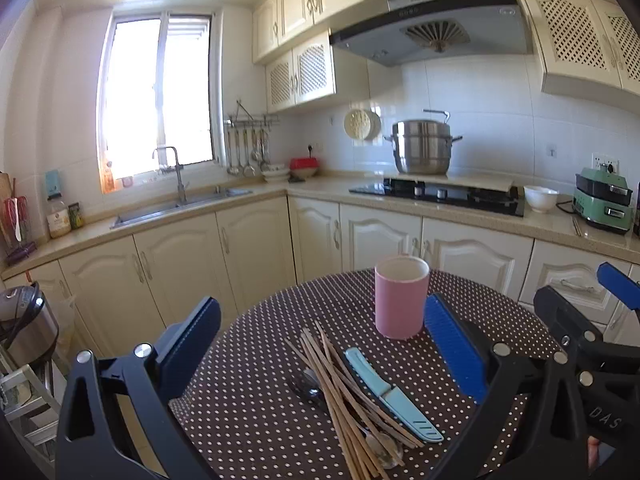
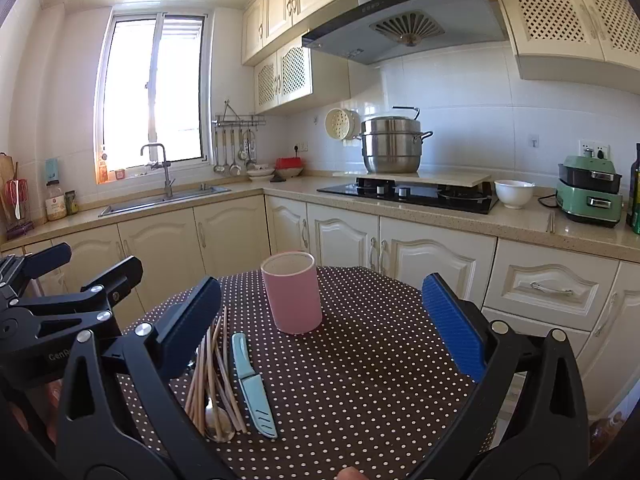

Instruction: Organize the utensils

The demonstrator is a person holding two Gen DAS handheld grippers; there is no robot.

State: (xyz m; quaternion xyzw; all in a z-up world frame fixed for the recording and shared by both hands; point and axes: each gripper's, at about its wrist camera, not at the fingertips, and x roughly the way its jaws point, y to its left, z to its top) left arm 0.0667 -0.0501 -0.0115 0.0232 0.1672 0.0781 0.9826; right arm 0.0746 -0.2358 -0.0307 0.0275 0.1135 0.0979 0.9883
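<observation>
On polka-dot desk (image 1: 256, 412): bundle of chopsticks (image 1: 340, 392) partly cut off at lower frame edge in left view; dark spoon (image 1: 310, 390) beneath, mostly hidden; second spoon (image 2: 218, 424) half buried among sticks. Light-blue sheathed knife (image 2: 253, 384) just beside bundle. Pink cup (image 2: 292, 292) upright beyond utensils, apart from them; interior not visible. Left gripper (image 1: 320, 328) spread wide, holding nothing. Right gripper (image 2: 324, 308) likewise spread wide, holding nothing.

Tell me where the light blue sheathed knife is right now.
The light blue sheathed knife lies flat on the polka-dot tablecloth, just right of the wooden chopsticks, in front of the pink cylindrical holder.
</observation>
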